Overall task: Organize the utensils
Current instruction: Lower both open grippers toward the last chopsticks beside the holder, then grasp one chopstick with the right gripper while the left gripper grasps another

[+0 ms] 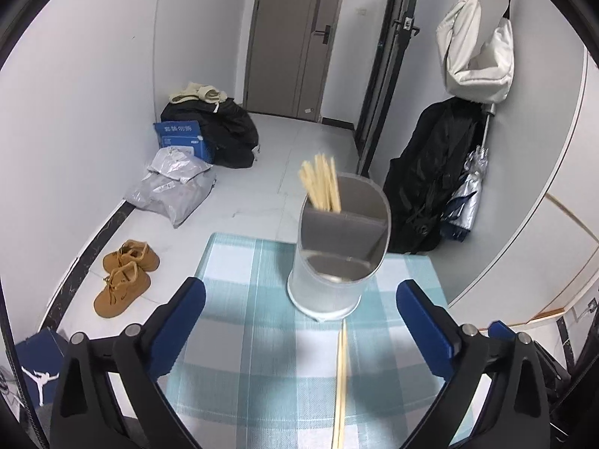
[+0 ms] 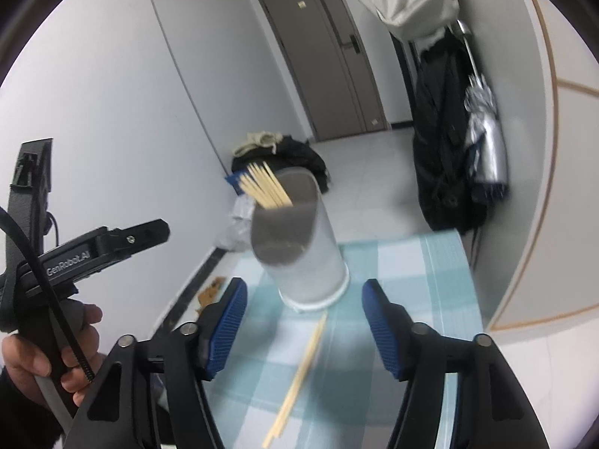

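Note:
A grey cylindrical utensil holder [image 1: 338, 247] [image 2: 299, 247] with an inner divider stands on the blue checked tablecloth [image 1: 247, 336] [image 2: 411, 280]. Several wooden chopsticks [image 1: 321, 183] [image 2: 266, 187] stick up from its far compartment. A loose pair of chopsticks [image 1: 341, 381] [image 2: 299, 378] lies flat on the cloth just in front of the holder. My left gripper [image 1: 299, 301] is open wide, with nothing between its blue pads [image 1: 179, 325]. My right gripper [image 2: 304, 301] is open too, above the loose pair, not touching it.
A person's hand [image 2: 56, 355] holds the left gripper's handle at the right wrist view's left edge. On the floor are brown shoes [image 1: 125, 275], grey parcels [image 1: 174, 187], a blue box [image 1: 181, 138] and dark bags [image 1: 224, 131]. A black coat [image 1: 430, 187] and umbrella [image 1: 471, 194] lean by the wall.

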Demonstrator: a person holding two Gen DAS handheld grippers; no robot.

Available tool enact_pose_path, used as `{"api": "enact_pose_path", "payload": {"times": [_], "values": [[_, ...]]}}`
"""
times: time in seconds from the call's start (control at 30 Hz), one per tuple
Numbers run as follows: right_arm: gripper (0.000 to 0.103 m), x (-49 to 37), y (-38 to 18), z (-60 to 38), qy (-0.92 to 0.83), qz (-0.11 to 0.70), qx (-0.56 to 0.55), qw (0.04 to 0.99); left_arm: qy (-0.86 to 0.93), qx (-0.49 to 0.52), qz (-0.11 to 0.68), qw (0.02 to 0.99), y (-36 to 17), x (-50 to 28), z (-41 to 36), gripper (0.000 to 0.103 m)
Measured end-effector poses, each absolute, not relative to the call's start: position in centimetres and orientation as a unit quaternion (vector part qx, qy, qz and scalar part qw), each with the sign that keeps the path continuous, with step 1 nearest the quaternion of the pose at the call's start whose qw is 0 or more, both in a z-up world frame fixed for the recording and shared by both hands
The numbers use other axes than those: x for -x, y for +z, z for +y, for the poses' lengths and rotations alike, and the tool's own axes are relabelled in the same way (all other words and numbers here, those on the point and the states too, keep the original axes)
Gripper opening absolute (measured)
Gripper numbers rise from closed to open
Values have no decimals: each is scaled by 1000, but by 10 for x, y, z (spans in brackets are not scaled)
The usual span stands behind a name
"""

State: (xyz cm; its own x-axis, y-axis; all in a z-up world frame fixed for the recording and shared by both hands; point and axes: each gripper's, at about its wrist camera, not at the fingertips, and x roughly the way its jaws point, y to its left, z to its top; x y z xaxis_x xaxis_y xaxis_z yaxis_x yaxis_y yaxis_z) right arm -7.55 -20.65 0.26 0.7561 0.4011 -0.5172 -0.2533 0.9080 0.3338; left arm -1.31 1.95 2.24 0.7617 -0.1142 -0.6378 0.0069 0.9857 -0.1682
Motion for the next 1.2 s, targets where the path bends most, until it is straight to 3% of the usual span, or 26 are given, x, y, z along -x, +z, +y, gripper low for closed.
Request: {"api": "enact_pose_path", "payload": {"times": [0.1, 0.3, 0.43, 0.63, 0.97, 1.2], "values": [[72, 77, -19, -207, 163, 331, -118, 922, -36, 81, 353, 931, 3, 11, 22, 101], [72, 61, -62, -200, 148, 422, -93, 889, -41, 76, 402, 911, -45, -3, 25, 101], [70, 40, -82, -186, 151, 468, -67, 868, -35, 86, 411, 907, -49, -11, 35, 101], [48, -6, -106, -164, 155, 509, -65, 844, -10, 85, 400, 913, -48, -18, 54, 101], [32, -42, -128, -123, 148, 521, -4, 841, 4, 107, 407, 907, -53, -24, 75, 101], [13, -52, -134, -114, 127, 525, 23, 841, 7, 131, 423, 897, -60, -30, 85, 101]]}}
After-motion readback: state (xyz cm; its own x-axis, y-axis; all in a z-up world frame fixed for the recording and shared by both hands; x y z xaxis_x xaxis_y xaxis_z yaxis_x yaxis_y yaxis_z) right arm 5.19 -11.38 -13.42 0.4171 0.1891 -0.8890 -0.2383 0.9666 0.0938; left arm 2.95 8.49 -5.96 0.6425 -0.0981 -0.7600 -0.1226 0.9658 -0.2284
